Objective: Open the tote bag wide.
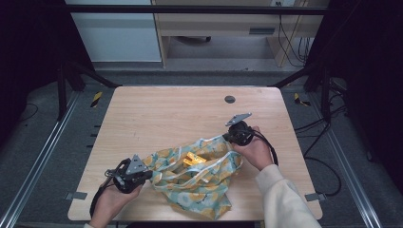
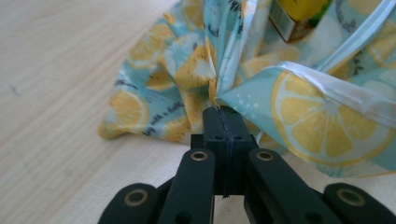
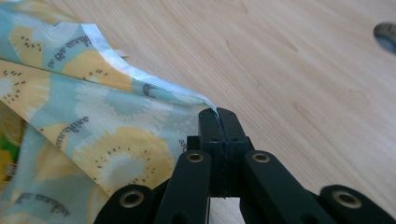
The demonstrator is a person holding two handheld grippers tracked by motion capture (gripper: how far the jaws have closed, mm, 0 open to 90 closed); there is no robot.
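A cloth bag (image 1: 202, 178) with a lemon and kiwi print on pale blue lies on the wooden table (image 1: 157, 114) near its front edge. A yellow packet (image 1: 194, 159) shows inside its mouth, and the packet (image 2: 299, 16) also sits at the top of the left gripper view. My left gripper (image 1: 151, 175) is shut on the bag's left edge; its jaws pinch gathered cloth (image 2: 219, 100). My right gripper (image 1: 227, 137) is shut on the bag's right rim, a white-edged corner (image 3: 205, 103) nipped between its tips (image 3: 218, 114). The bag (image 3: 93, 135) spreads left of those jaws.
A dark round grommet (image 1: 230, 99) is set in the table near its far edge, also seen as the grommet (image 3: 386, 36) at the right. Black frame posts stand at both far corners, and cables lie on the floor at the right.
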